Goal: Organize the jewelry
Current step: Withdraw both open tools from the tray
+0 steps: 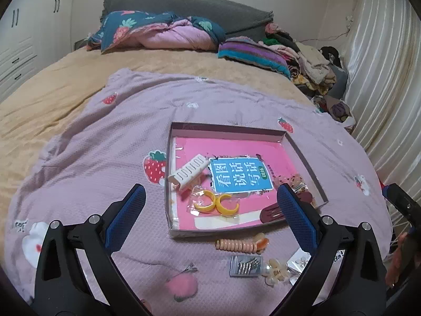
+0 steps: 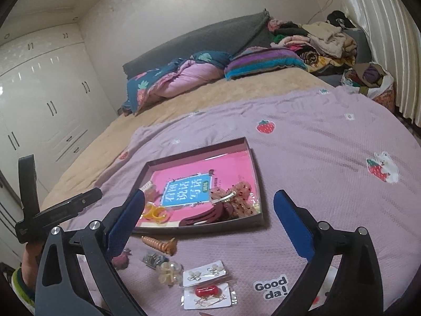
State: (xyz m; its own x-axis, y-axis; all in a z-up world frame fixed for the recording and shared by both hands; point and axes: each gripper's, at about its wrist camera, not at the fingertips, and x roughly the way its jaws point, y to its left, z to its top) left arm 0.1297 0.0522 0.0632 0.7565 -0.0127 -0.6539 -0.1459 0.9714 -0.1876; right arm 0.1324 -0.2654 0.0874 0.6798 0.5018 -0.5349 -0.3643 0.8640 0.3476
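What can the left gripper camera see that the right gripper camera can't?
Only the left wrist view shows the whole white hair clip in the box and the pink pompom on the purple blanket.

Only the right wrist view shows the two earring cards clearly, the "Good da!" patch and the bear patch.

Both show the pink-lined box, yellow earrings, dark red clip, spiral hair tie, and both grippers open and empty.

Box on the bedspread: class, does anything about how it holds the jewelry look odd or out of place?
Yes. The dark red hair clip sticks out over the box's near edge, and a coiled hair tie plus earring cards lie outside it.
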